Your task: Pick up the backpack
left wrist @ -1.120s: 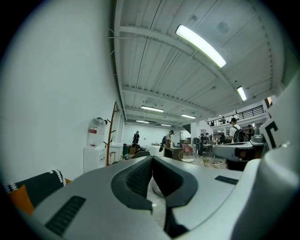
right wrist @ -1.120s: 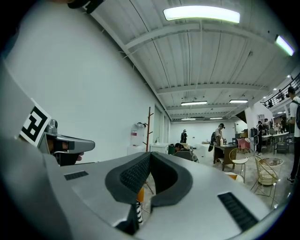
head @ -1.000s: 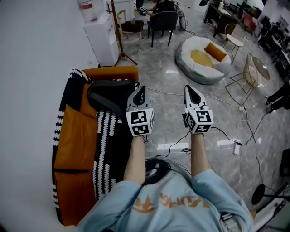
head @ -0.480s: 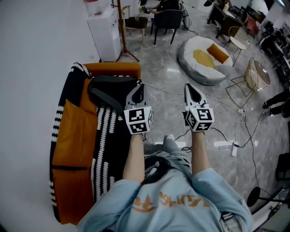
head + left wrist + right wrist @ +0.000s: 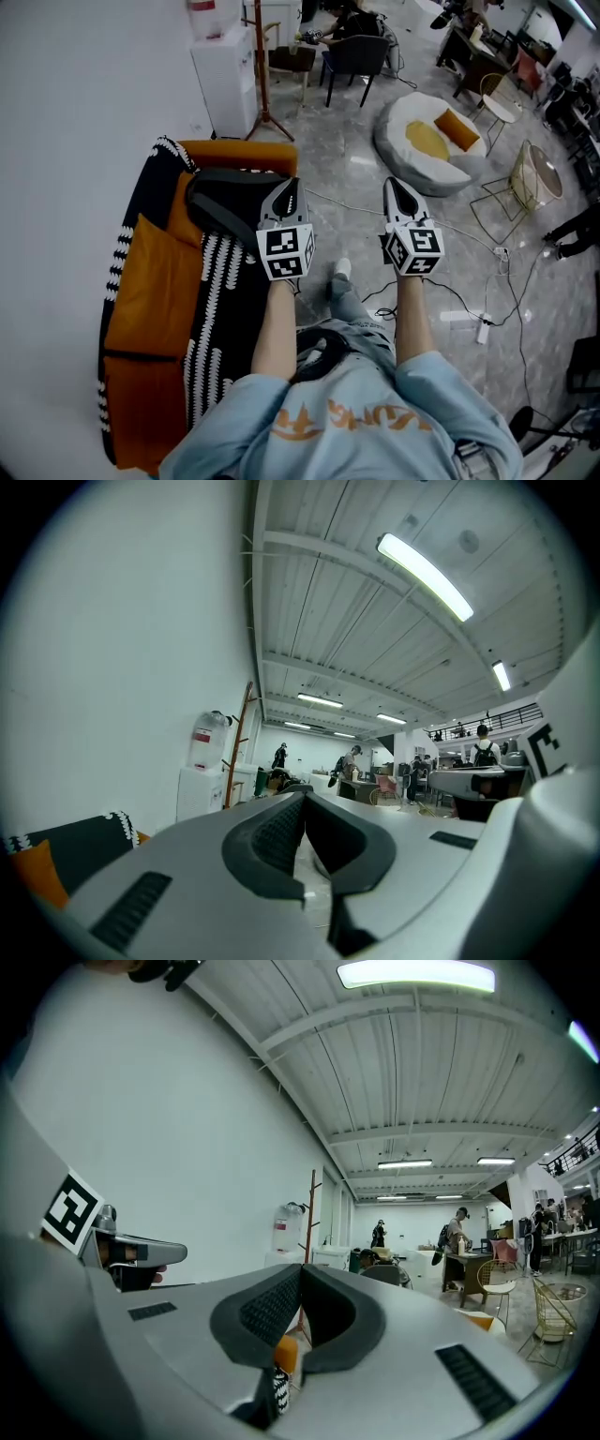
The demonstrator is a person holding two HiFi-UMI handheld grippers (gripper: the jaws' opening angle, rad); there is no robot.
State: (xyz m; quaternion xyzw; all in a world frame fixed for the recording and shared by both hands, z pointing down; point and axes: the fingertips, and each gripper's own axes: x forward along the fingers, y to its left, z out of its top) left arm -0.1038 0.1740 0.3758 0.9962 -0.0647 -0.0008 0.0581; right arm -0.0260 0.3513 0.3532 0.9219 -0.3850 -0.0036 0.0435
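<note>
Holding both tools level in front of the chest, the person has the left gripper (image 5: 289,190) with its jaws pressed together and nothing between them. The right gripper (image 5: 395,187) is the same, closed and empty (each gripper view shows the dark pads meeting at the tip). The two grippers are side by side, a little apart. The backpack (image 5: 225,199), black, lies on the far end of the sofa (image 5: 155,281), just beside the orange armrest and on a black-and-white blanket (image 5: 220,277). In the head view the left gripper's tip overlaps its right edge, but whether they touch I cannot tell. Beyond the sofa stand a white water dispenser (image 5: 223,80) and a wooden coat stand (image 5: 259,66). On the grey floor to the right are a white beanbag (image 5: 400,122) and a power strip (image 5: 484,330) with cables.
</note>
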